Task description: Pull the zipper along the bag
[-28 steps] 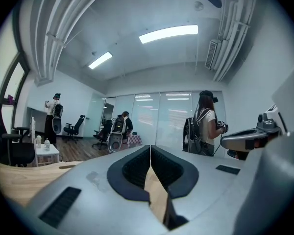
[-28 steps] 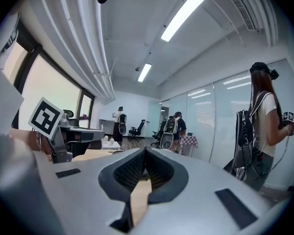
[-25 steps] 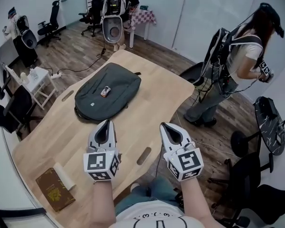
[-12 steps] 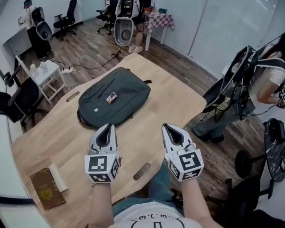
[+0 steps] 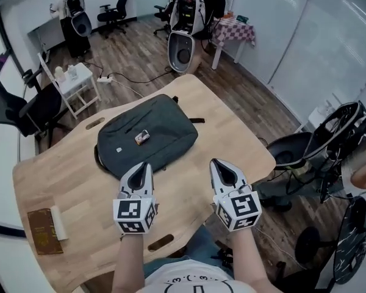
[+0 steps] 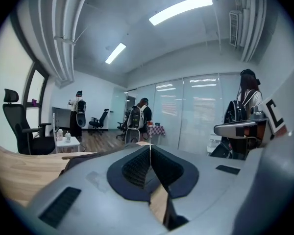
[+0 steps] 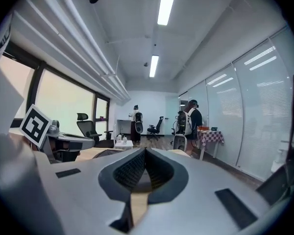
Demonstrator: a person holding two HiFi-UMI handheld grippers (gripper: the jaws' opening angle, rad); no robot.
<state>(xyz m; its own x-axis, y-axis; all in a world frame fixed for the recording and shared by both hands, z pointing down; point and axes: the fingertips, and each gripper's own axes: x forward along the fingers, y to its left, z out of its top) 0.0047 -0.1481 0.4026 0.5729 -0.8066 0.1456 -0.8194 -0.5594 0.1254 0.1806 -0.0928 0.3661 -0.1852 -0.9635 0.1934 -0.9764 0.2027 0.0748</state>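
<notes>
Head view alone shows the whole bag (image 5: 147, 138), flat near the table's (image 5: 79, 182) far edge. Bare wood lies open to its right. The left gripper (image 5: 144, 165) meets the bag's near edge, contact unclear; the right gripper (image 5: 217, 162) is over bare wood. Gripper views show both jaw pairs clenched on nothing. A book (image 5: 41, 231) sits at the near-left corner. The zipper is too small to make out.

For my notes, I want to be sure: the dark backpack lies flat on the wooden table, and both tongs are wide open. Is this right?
Not open: the left tongs and right tongs are shut, empty, as both gripper views show. The backpack does lie flat on the table.
</notes>
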